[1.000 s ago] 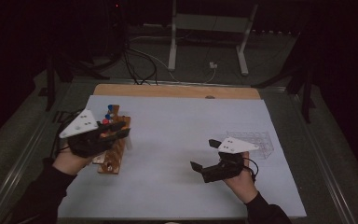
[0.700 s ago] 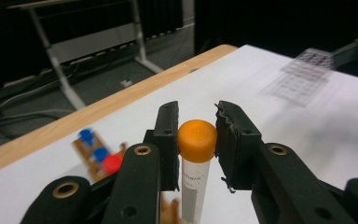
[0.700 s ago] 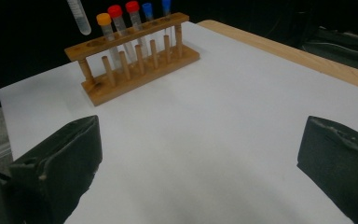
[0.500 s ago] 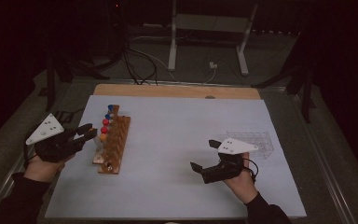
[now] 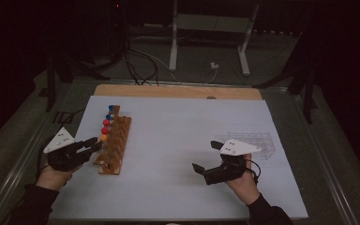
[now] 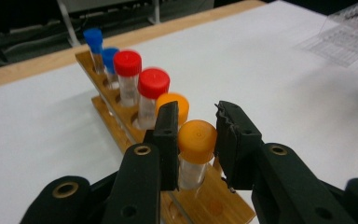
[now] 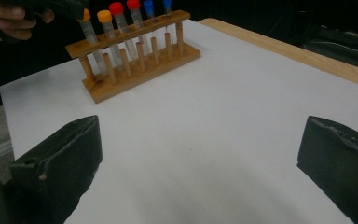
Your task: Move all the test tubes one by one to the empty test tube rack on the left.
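I'm bringing my left gripper (image 6: 196, 140) in at the near end of the wooden rack (image 5: 114, 146), fingers (image 6: 167, 140) standing to either side of the nearest orange-capped tube (image 6: 195, 151). They're narrowed to about tube width; the left one looks to be touching the cap, the right one is showing a sliver of gap, so I'm reading this as lined up for a grab, not clamped yet. Tube is sitting upright in the rack's end hole, at the left edge of the white surface (image 5: 178, 140). Behind it in the row: another orange cap (image 6: 177, 105), two red (image 6: 142, 77), two blue (image 6: 100, 44). I'm coming in at cap height because the cap is the part standing clear above the rack.

My right gripper (image 5: 205, 157) is resting low on the surface, well apart from the rack, fingers (image 7: 60, 163) spread wide with nothing between them. It's parked just beside the clear plastic rack (image 5: 253, 143), likely waiting to take or steady the tube there.
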`<state>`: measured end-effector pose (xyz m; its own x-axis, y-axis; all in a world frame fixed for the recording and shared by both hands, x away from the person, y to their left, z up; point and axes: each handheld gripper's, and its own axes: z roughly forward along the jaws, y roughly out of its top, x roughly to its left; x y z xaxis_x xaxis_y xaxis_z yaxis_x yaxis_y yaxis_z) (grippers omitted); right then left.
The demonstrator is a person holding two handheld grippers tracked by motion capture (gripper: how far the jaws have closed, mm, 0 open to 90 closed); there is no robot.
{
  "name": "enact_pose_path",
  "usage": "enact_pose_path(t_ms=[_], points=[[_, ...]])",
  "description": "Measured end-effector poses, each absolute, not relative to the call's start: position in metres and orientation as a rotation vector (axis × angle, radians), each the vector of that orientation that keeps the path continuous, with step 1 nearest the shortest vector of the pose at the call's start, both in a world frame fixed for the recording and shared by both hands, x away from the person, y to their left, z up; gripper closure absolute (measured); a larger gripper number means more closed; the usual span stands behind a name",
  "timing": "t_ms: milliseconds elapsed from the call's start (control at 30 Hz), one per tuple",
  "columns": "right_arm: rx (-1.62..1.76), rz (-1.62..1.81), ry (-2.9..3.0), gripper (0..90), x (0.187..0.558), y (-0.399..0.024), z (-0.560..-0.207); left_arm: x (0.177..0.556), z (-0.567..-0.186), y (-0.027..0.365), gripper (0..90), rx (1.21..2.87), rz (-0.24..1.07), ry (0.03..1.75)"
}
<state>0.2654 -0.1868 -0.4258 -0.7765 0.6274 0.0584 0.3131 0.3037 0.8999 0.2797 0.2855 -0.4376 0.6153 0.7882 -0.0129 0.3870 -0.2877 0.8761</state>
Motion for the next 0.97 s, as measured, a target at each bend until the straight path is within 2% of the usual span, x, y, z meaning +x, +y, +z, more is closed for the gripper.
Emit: enact_pose_path(t_ms=[133,200,300,400,500,567,633,767,967], points=[[0.852,1.462,2.272,0.0,0.265,-0.187,-0.426,0.279,-0.438,0.284,71.5,1.916,0.540,0.930],[0.854,1.462,2.272,0.0,0.265,-0.187,-0.426,0.278,-0.436,0.285,69.7,1.910,0.500,0.919],[0.856,1.463,2.269,0.0,0.265,-0.189,-0.425,0.270,-0.428,0.279,42.7,1.903,0.479,0.873],[0.862,1.465,2.260,0.0,0.264,-0.192,-0.425,0.257,-0.420,0.265,23.8,1.902,0.464,0.799],[0.874,1.463,2.259,0.0,0.263,-0.196,-0.427,0.248,-0.416,0.246,15.5,1.900,0.429,0.732],[0.877,1.450,2.260,0.0,0.262,-0.199,-0.429,0.245,-0.415,0.235,6.6,1.880,0.378,0.664],[0.865,1.417,2.250,0.0,0.261,-0.202,-0.433,0.242,-0.418,0.224,4.3,1.863,0.331,0.622],[0.877,1.408,2.231,0.0,0.259,-0.213,-0.444,0.239,-0.437,0.202,1.3,1.818,0.320,0.586],[0.888,1.380,2.229,0.0,0.259,-0.221,-0.456,0.242,-0.474,0.182,0.6,1.906,0.272,0.594]])
